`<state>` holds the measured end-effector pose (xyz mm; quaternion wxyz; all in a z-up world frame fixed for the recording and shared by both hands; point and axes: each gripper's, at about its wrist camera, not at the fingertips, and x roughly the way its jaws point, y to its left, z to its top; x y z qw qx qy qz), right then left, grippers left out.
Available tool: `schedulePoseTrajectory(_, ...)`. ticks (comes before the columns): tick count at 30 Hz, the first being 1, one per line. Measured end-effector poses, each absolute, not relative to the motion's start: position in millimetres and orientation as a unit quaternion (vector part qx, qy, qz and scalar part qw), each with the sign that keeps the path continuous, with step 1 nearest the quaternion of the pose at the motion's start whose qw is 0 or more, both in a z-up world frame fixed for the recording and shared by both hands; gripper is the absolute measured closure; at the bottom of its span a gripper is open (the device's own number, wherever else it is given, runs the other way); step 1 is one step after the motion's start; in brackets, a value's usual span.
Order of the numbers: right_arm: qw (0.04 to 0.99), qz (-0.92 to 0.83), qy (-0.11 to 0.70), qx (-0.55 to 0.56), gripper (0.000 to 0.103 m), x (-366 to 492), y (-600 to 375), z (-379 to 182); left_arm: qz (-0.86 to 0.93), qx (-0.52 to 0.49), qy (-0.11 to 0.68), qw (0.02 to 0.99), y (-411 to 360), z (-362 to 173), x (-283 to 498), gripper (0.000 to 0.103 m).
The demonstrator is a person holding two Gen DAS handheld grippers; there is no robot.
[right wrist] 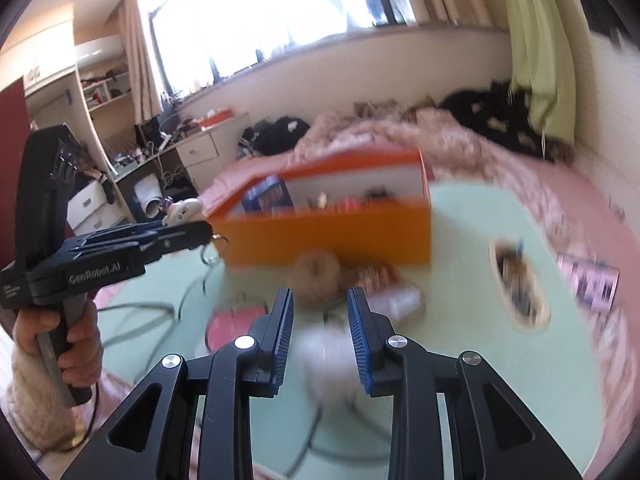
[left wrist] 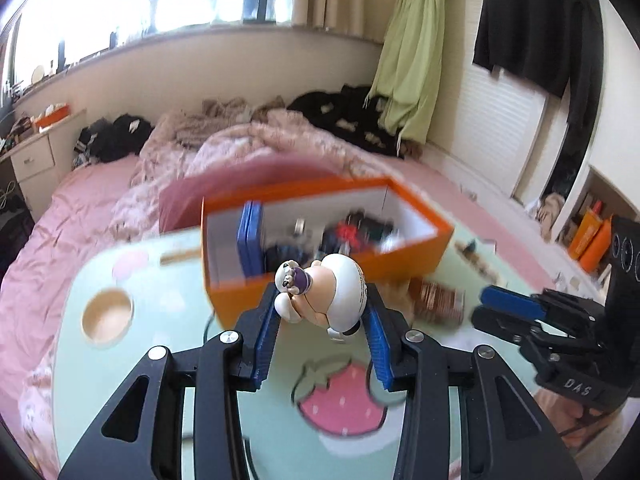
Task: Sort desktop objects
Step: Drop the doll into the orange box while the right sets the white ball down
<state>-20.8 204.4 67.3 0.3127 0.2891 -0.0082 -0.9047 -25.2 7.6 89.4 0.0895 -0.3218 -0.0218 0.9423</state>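
Left hand-held gripper (left wrist: 324, 316) clamps a white toy figurine (left wrist: 320, 296) before the orange box (left wrist: 320, 240); right hand-held gripper (right wrist: 320, 320) (nearly closed) holds nothing visible.

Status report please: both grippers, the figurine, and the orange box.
Left gripper shut on the white figurine, lifted over the table. Right gripper jaws narrow; white thing between them blurred, grip unclear. Orange box open just ahead, path clear.

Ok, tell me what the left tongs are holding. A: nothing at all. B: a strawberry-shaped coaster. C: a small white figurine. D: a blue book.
C: the left tongs are clamped on a small white figurine, held in front of the orange box.
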Motion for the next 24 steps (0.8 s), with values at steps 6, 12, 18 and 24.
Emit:
schedulePoseTrajectory(6,0.284,-0.915,-0.003,0.288,0.076,-90,168,105,0.952,-0.296,0.006,0.076,17,113,-73,0.062)
schedulePoseTrajectory(12,0.249,-0.910,0.006,0.330,0.075,-140,147,81,0.941,-0.335,0.003,0.057,16,89,-121,0.061)
schedulePoseTrajectory(18,0.215,-0.913,0.006,0.347,0.048,-146,155,65,0.937,-0.347,-0.029,0.040,6,75,-121,0.035)
schedulePoseTrajectory(24,0.223,-0.916,-0.014,0.333,0.019,-111,175,76,0.946,-0.316,-0.038,0.058,-6,88,-83,0.021)
